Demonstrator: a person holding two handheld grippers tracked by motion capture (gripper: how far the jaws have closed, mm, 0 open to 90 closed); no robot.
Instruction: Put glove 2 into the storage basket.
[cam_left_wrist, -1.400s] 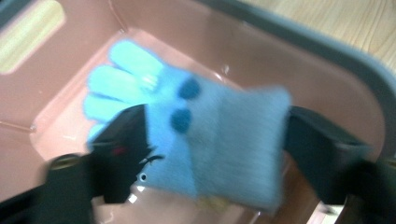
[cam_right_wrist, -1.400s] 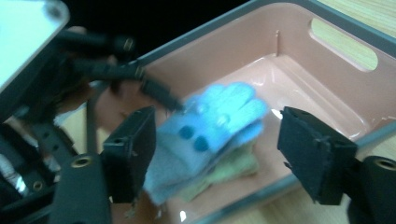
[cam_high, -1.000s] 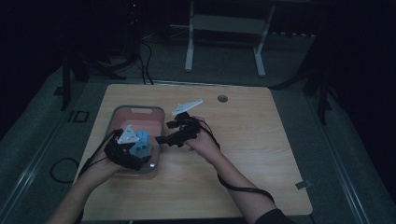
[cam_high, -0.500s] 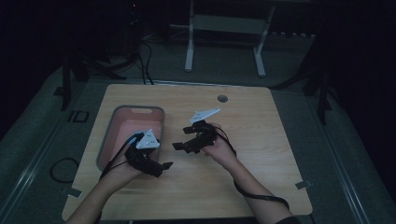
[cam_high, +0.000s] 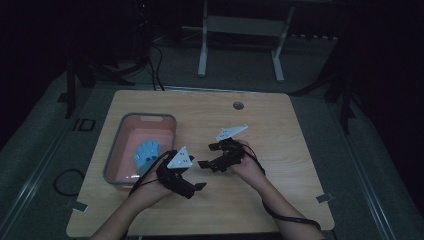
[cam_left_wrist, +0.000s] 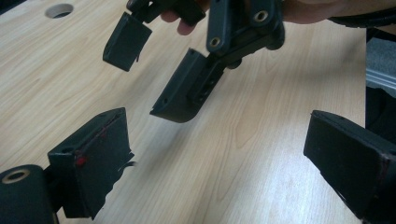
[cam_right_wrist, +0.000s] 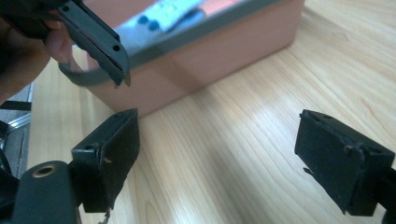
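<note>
Dim room, light wooden table (cam_high: 280, 130); both grippers empty over bare wood beside a pink bin (cam_high: 120, 150)

Left gripper (cam_high: 192, 186): jaws spread wide, nothing between them; in its own view only tabletop lies under the pads, with the right gripper's jaws ahead. Right gripper (cam_high: 207, 155): jaws likewise wide apart and empty, pointing toward the bin wall (cam_right_wrist: 224, 60). Blue cloth-like item (cam_high: 147, 152) lies inside the bin, toward its near half, slightly elongated along the bin's long side; exact kind not clear in this light. It sits left of both grippers; left gripper is the nearer, just beside the bin's right rim. Judgement: any reach for it must go up over that rim, the only obstacle. Round grommet hole (cam_high: 238, 105) at the far edge, well apart
</note>
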